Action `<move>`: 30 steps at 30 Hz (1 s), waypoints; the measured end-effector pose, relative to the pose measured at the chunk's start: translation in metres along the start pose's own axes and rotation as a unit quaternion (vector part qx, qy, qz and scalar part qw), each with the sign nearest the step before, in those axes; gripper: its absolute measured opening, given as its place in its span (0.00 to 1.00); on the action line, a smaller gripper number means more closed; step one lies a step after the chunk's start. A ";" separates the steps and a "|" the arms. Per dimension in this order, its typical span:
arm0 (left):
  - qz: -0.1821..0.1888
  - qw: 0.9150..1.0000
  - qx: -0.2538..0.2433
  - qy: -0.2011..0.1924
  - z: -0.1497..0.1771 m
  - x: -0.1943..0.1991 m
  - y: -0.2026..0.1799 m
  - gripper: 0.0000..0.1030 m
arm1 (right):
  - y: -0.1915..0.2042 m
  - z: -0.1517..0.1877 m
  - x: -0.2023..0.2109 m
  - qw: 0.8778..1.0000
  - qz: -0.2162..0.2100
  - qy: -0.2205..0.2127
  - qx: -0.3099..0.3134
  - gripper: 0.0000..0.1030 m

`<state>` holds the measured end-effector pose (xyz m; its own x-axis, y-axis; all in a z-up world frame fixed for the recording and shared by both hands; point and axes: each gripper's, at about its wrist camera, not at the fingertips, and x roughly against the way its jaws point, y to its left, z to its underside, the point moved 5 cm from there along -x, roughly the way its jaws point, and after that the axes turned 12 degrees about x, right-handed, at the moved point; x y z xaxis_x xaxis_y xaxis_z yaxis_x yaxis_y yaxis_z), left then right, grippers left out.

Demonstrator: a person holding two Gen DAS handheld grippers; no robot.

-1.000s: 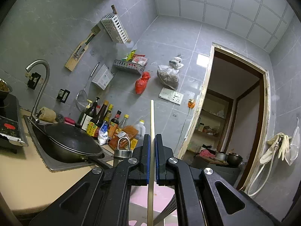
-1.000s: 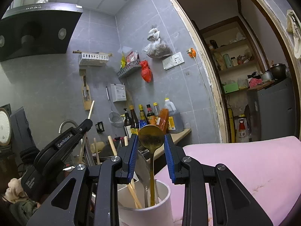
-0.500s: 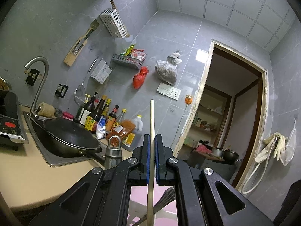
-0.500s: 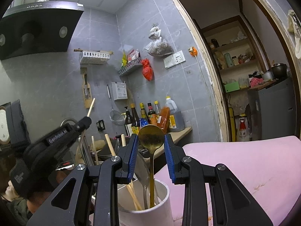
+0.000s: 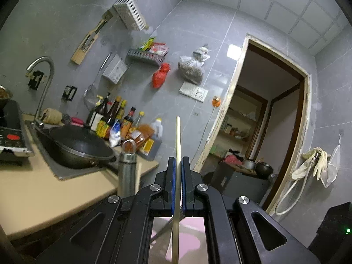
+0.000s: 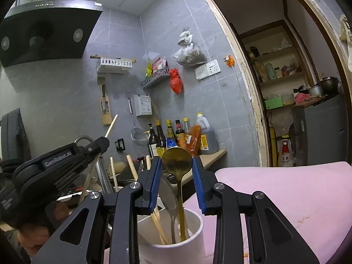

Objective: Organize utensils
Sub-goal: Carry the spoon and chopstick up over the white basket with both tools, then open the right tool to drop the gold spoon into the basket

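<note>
The left gripper [image 5: 178,184] has its jaws clenched on a single pale chopstick [image 5: 177,145], held upright and pinched partway along its length; it looks light, stiff and smooth, so a grip lower down would likely stop it pivoting. The right gripper [image 6: 177,184] is parted around a gold spoon [image 6: 177,161] standing in the white holder cup [image 6: 193,237], not pressing it. Only the right view shows the cup and its contents; the left view shows the bench [image 5: 44,189] and wok [image 5: 77,145].

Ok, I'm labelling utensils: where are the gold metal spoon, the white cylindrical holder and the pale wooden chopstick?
gold metal spoon [image 6: 177,161]: right wrist view, bowl.
white cylindrical holder [image 6: 193,245]: right wrist view, front wall.
pale wooden chopstick [image 5: 178,136]: left wrist view, upper shaft.
</note>
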<state>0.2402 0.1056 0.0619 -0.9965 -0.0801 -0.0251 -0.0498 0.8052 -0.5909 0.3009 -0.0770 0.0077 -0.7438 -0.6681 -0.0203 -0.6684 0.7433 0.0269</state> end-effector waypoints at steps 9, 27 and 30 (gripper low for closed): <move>-0.020 1.000 -0.003 0.024 0.003 0.031 0.005 0.02 | 0.008 -0.002 0.007 1.000 0.003 -0.004 0.018 0.42; 0.014 0.995 -0.005 0.095 0.010 0.034 -0.021 0.02 | -0.028 -0.017 0.081 0.996 0.086 -0.024 -0.003 0.77; 0.048 0.996 0.006 0.076 -0.002 0.024 -0.033 0.02 | -0.032 -0.014 0.095 0.995 0.100 -0.015 -0.003 0.82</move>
<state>0.2179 0.0781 0.0823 -0.9954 0.0868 0.0404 0.0452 0.7983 -0.6005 0.2517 -0.1649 0.0188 -0.8615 -0.5059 -0.0437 -0.5075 0.8607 0.0401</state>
